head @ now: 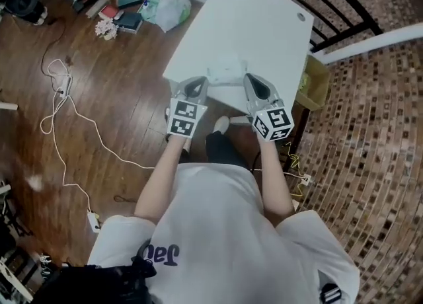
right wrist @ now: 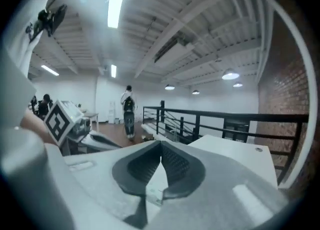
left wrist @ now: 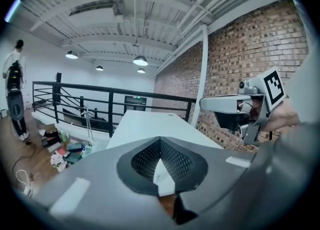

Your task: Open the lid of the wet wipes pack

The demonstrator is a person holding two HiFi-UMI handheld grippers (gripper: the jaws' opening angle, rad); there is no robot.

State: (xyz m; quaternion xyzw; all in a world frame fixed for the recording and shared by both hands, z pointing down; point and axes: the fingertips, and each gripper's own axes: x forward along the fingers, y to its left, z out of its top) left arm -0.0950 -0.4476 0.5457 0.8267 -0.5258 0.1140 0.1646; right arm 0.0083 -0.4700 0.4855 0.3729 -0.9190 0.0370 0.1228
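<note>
- Both arms are up at the near edge of the white tabletop (head: 264, 25), side by side, and both tools aim out across it, tipped only a little below level.
- Left gripper (head: 196, 82): in its own view the fingers (left wrist: 145, 158) meet at the tips. They are pressed together with nothing pinched between them.
- Right gripper (head: 252, 80): same story, its fingers (right wrist: 177, 163) are closed tip to tip and empty.
- The wet wipes pack (head: 227, 71) lies flat on the tabletop close to that near edge. From the head view it sits in the gap between the two grippers, just past their tips.
- Neither pair of fingers is on the pack.
- In each gripper view a pale sliver shows through the opening behind the closed tips. It could be pack or tabletop, I can't tell which.
- The pack's lid is too small in the head view to tell whether it is up or down.
- A black railing (head: 330, 5) runs along the tabletop's far side.
</note>
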